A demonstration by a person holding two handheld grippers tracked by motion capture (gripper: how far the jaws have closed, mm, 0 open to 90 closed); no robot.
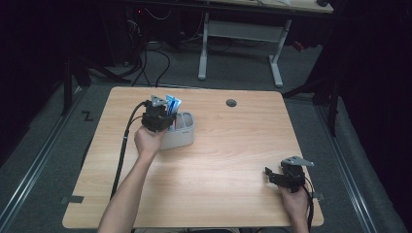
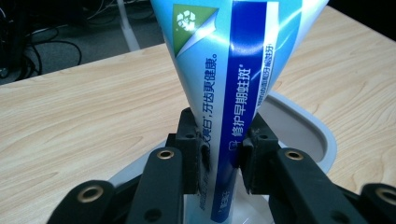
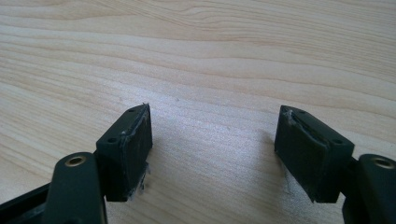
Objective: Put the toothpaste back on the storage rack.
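**Toothpaste tube at the holder: placement in progress**

I read the left gripper [image 2: 219, 154] as clamped on the toothpaste tube [image 2: 233, 70]. Its two jaws press the narrow lower part of the tube from either side, and the wide crimped end fans out above them. The tube stands close to upright. Directly below and behind the jaws I see the pale rim of the grey holder [image 2: 322, 140], so the tube's lower end sits over, or already inside, the holder's opening; I cannot tell whether it touches the bottom.

In the high view the left gripper [image 1: 160, 114] sits against the near-left side of the holder [image 1: 182, 131], with the blue tube [image 1: 173, 103] rising just beyond it.

The right gripper [image 3: 212, 149] rests with its jaws spread wide and nothing between them, only bare table [image 3: 196, 56] ahead. It lies well apart from the holder, near the table's front edge [image 1: 289, 175].

Status, as I judge it: the tube is gripped and brought to the holder. Remaining: lower it fully if needed, open the left jaws, and withdraw without tipping the holder.
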